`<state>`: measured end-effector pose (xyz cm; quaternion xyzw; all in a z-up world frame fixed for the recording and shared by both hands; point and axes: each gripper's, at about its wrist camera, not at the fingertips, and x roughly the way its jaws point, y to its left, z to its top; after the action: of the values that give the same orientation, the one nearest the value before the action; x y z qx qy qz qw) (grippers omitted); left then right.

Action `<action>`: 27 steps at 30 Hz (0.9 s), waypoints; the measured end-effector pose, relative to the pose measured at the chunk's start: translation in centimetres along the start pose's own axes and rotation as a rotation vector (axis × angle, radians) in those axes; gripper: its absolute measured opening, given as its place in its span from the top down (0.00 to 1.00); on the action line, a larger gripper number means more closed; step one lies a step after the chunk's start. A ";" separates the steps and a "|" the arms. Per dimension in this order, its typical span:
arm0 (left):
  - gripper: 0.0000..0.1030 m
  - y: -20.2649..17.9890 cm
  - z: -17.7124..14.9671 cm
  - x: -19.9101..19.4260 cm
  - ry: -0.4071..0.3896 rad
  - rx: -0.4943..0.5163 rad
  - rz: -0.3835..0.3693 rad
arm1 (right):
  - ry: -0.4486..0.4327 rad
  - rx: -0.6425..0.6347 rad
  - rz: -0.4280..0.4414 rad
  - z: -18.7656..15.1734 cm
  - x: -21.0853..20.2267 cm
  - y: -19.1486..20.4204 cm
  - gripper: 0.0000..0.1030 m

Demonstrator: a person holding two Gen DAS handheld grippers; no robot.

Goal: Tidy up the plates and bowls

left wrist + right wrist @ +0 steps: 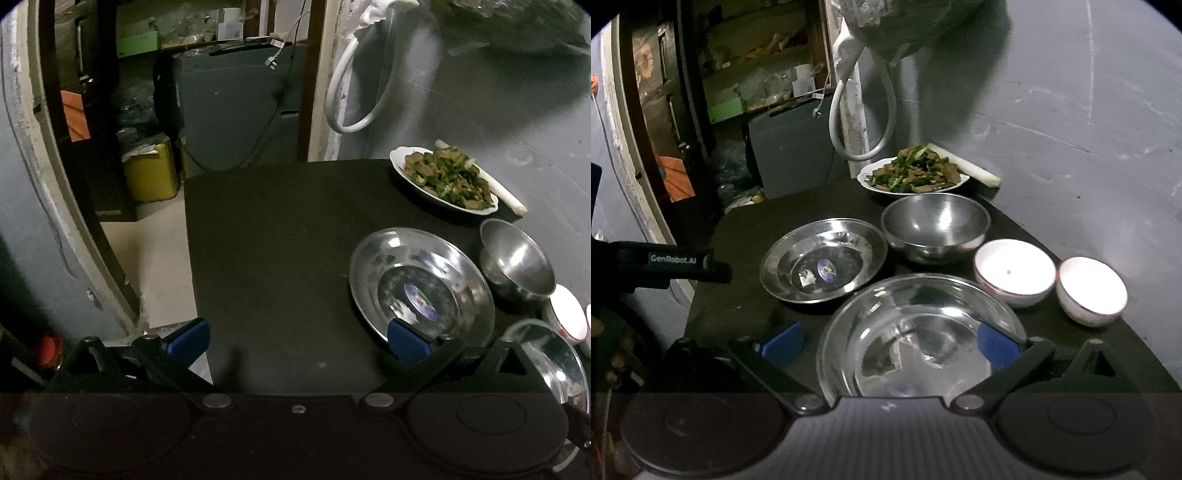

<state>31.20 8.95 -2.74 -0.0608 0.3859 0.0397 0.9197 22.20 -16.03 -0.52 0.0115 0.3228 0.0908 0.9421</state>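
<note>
Dark worktop (738, 229). Silver plate (783, 266) with blue sticker (826, 268). Silver bowl (936, 218). White bowls (1014, 271), red-rimmed. White dish (871, 177) of green-brown food. Blue pads (783, 341) on black tongs (892, 343).

Left gripper (297, 341): black linkage arms, blue pads (188, 338), silver rivets. Right gripper (888, 345): same build, grey ribbed housing. "GenRobot.AI" lettering, white on black.
</note>
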 end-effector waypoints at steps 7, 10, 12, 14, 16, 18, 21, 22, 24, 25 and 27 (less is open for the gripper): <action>0.01 0.8 1.6 2.3 -0.005 0.010 -0.038 | 0.009 -0.002 -0.006 1.3 2.3 1.7 0.00; 0.01 0.9 2.3 3.5 -0.006 0.016 -0.070 | 0.010 -0.008 -0.007 1.9 3.4 2.3 0.00; 0.01 0.7 2.6 4.3 -0.003 0.026 -0.084 | 0.007 -0.016 -0.012 2.3 4.1 2.7 0.00; 0.01 0.5 3.0 5.1 -0.001 0.032 -0.094 | 0.008 -0.022 -0.013 2.7 4.9 2.9 0.00; 0.01 0.4 3.3 5.8 0.002 0.041 -0.104 | 0.010 -0.030 -0.017 3.2 5.7 3.1 0.00; 0.01 0.3 3.7 6.5 0.003 0.048 -0.112 | 0.013 -0.036 -0.015 3.6 6.6 3.1 0.00; 0.01 0.2 4.0 7.4 0.014 0.050 -0.117 | 0.025 -0.039 -0.008 4.2 7.8 3.0 0.00; 0.01 0.3 4.1 7.7 0.018 0.048 -0.118 | 0.030 -0.040 -0.001 4.3 8.2 3.0 0.00; 0.01 0.3 4.2 8.1 0.023 0.044 -0.123 | 0.049 -0.036 0.019 4.6 9.1 2.9 0.01; 0.01 0.4 4.2 8.2 0.025 0.043 -0.125 | 0.058 -0.029 0.031 4.7 9.5 2.8 0.01; 0.01 0.4 4.2 8.4 0.027 0.046 -0.136 | 0.075 -0.001 0.053 4.9 10.3 2.5 0.03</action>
<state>40.01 10.21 -5.86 -0.0664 0.3941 -0.0327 0.9161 32.76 -11.57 -2.66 0.0160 0.3575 0.1161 0.9265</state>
